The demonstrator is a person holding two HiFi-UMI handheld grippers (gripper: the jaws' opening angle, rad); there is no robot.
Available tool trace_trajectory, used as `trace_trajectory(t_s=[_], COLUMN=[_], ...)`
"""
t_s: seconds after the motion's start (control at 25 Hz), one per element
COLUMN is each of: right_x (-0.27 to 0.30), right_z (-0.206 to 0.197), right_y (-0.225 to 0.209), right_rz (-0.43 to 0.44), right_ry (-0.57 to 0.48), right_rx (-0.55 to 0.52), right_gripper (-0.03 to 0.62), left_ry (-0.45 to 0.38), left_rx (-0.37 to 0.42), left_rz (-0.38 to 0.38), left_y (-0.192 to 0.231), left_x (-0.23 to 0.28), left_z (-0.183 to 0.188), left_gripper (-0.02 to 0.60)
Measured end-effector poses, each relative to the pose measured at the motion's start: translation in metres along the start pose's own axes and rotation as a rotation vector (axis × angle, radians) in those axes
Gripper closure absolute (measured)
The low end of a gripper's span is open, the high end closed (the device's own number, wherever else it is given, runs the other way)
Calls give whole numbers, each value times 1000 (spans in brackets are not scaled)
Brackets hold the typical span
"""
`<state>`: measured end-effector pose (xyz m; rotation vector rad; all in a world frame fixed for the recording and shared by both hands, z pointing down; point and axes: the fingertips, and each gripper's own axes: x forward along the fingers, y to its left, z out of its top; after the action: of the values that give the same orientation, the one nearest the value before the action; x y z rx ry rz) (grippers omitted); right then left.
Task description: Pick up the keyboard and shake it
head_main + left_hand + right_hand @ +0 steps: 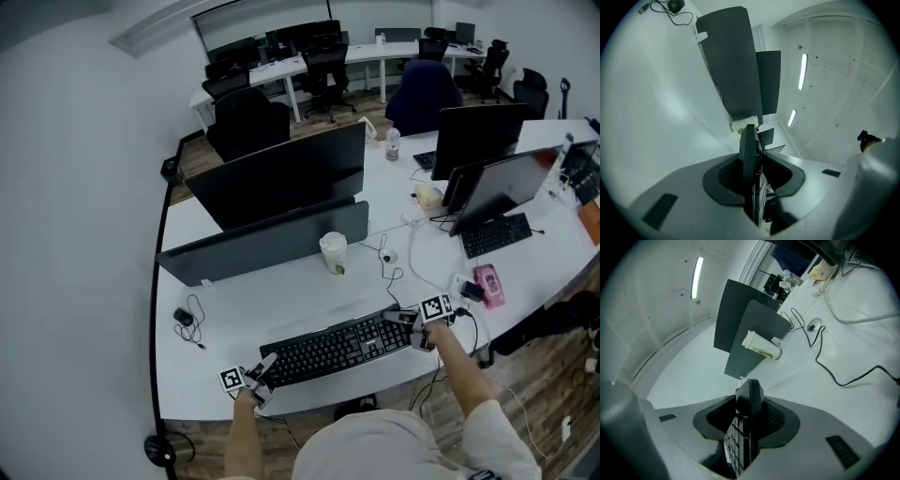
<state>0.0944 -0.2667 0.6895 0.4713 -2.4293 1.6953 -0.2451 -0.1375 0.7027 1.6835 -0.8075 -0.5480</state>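
Left tool (255, 375): at the front left edge of the worktop, jaws partly closed and pinching the left end of the keyboard, which runs edge-on between the pads.
Right tool (413, 328): at the other end, jaws likewise partly closed and clamped on the right end, with the key rows showing between the pads.
Keyboard (333, 349): black, stretched between the two tools along the front of the worktop, slanting up to the right in the head view; whether it is clear of the surface cannot be told.
Worktop (244, 300): white and curved.
Mouse (183, 318): small and dark, with a coiled lead, left of the keyboard and apart from it.
Cup (333, 251): white paper, upright, behind the keyboard.
Cable (387, 263): thin and black, looping just right of the cup.
Screens (272, 239): two dark panels behind the cup.
Office chairs (248, 122): black, beyond the worktop.
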Motion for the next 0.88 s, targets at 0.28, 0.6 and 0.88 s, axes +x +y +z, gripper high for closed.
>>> trace_trajectory(t_s=[0.28,0.6,0.88], right_x=[-1,-1,-1], right_z=[-5,-7,-10], right_y=[4,2,1], right_rz=[19,-14,-29], right_ry=[4,5,5], right_rx=[-13,14,13], right_gripper=[421,421,421], left_ry=[2,4,5], left_rx=[-4,5,3], left_rz=[8,-2,2], left_y=[-1,-1,4], left_x=[-4,-4,-5], left_z=[-5,-2,-4], left_gripper=[449,449,448])
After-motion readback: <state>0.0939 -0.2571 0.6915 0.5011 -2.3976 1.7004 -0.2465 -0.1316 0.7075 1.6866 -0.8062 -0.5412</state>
